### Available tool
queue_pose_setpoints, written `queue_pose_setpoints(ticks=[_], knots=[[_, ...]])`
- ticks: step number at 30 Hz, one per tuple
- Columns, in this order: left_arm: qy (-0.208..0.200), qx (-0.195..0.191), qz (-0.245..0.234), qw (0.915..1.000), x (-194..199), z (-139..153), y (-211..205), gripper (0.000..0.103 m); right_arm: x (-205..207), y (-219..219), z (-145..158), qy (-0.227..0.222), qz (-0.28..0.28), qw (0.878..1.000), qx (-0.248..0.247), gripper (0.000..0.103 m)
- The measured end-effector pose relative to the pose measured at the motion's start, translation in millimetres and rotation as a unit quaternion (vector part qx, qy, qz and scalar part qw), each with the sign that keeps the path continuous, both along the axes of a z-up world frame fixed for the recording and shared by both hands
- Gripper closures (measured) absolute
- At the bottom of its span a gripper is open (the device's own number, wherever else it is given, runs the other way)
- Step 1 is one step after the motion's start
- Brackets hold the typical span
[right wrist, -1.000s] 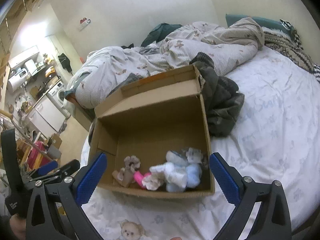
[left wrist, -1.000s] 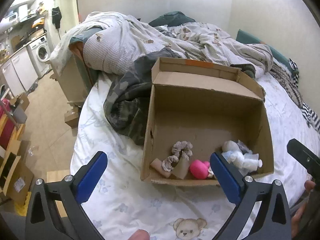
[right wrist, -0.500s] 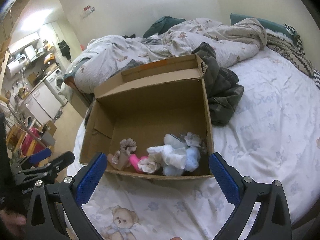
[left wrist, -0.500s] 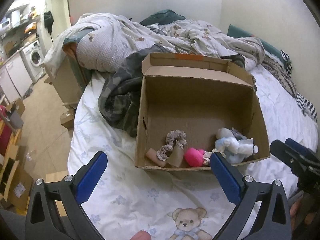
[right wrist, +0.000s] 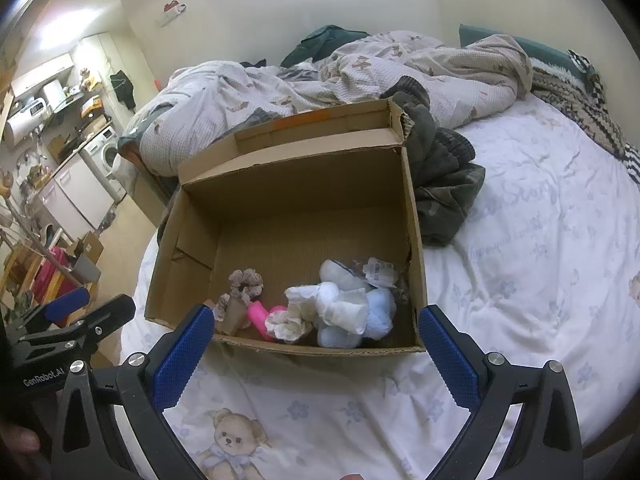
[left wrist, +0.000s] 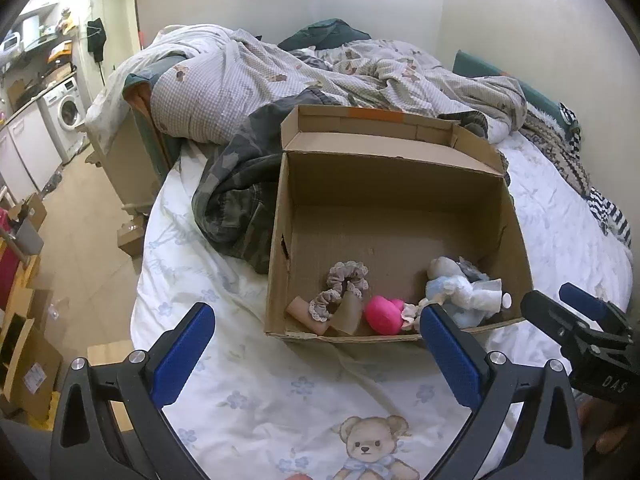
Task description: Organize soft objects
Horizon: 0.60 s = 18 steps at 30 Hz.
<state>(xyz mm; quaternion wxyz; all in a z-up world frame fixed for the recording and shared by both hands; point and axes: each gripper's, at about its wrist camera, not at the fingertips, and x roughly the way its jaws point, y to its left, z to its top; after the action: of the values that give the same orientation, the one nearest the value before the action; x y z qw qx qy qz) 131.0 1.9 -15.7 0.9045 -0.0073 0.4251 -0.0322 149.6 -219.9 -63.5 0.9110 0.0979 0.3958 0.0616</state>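
Observation:
An open cardboard box (left wrist: pixel 400 184) (right wrist: pixel 412 208) lies on the bed. Along its near wall sit a grey-beige scrunchie (left wrist: pixel 346 280) (right wrist: pixel 246 282), a tan piece (left wrist: pixel 304 310), a pink soft object (left wrist: pixel 386 314) (right wrist: pixel 258 316), and a heap of white and pale-blue soft items (left wrist: pixel 460 292) (right wrist: pixel 348 312). My left gripper (left wrist: pixel 316 354) is open and empty, held above the sheet in front of the box. My right gripper (right wrist: pixel 316 354) is open and empty, also short of the box; it shows in the left wrist view (left wrist: pixel 576 320), and the left one shows in the right wrist view (right wrist: pixel 76 316).
A camouflage garment (left wrist: pixel 236 200) (right wrist: pixel 444 184) lies behind the box. A rumpled duvet (left wrist: pixel 280 80) covers the far bed. A teddy-bear print (left wrist: pixel 372 448) is on the white sheet. The bed edge drops on the left to a floor with cardboard boxes (left wrist: pixel 24 352).
Both grippers have pulled back from the box and risen a little, so it looks smaller and farther. The box contents have not moved. Both grippers stay open.

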Motion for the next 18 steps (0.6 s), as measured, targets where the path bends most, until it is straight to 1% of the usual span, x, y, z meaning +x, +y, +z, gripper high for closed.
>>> queue_pose_setpoints(ticks=[18], knots=[[0.003, -0.001, -0.001, 1.0, 0.1, 0.0, -0.2, 0.001, 0.7, 0.1, -0.5, 0.003, 0.0, 1.0, -0.002, 0.0]])
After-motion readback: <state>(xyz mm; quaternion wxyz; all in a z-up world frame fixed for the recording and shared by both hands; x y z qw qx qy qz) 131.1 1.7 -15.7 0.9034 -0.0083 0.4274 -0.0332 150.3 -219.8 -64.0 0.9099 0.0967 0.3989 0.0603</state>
